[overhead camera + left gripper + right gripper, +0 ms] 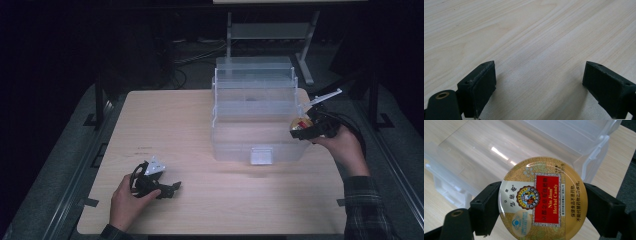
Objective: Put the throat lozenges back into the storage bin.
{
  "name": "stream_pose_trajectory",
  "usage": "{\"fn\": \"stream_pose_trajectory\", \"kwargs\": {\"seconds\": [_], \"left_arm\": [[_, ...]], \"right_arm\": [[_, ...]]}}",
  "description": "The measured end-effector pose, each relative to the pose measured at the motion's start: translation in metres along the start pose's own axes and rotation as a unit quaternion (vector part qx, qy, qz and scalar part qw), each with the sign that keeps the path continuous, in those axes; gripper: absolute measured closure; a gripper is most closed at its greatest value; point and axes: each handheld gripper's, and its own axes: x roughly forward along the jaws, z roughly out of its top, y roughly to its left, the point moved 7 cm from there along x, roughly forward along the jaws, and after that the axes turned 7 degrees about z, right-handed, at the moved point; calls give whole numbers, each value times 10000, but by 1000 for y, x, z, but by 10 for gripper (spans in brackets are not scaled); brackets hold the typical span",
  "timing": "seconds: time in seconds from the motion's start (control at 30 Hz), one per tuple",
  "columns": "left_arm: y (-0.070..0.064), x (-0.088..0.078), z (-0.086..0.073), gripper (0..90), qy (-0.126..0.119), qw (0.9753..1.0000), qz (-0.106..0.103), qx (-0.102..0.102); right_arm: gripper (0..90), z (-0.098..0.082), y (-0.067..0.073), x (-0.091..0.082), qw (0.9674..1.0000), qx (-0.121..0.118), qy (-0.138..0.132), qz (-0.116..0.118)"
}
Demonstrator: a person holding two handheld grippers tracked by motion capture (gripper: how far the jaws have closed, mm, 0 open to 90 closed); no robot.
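Evidently the right hand-held gripper (pixel 541 205) pinches a Nin Jiom herbal candy tin (pixel 543 198) by its rim, held at the tiered clear plastic organizer box's (pixel 254 107) right side, probably for stowing. Spread and empty, the left hand-held gripper (pixel 539 87) rests low over the near-left surface (pixel 165 125), out of the way.

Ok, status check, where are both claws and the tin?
Left claw open, resting on table. Right claw shut on candy tin, beside clear plastic box. Nothing in between.

Round gold candy tin (pixel 543 198), red label reading "Nin Jiom Herbal Candy", held face-up at the right end of the clear plastic box (pixel 255 117), mid-table.
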Motion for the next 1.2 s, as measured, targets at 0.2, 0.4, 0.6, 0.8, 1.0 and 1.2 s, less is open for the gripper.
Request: {"fn": "stream_pose_trajectory", "kwargs": {"seconds": [0.2,0.4,0.6,0.8,1.0,1.2], "left_arm": [[0,0,0,108,0,10000,-2,-2],[0,0,0,108,0,10000,0,-3],[0,0,0,109,0,10000,-2,-1],[0,0,0,108,0,10000,-2,-3],[0,0,0,109,0,10000,-2,-2],[0,0,0,108,0,10000,-2,-2]], "right_arm": [[196,1,-1,9,10000,19,91,3],[195,2,-4,19,9999,45,166,11],[195,3,-4,22,9998,58,195,15],[188,2,-4,25,9996,73,267,6],[158,3,-5,25,9996,91,264,34],[132,-1,-2,15,9998,108,172,52]]}}
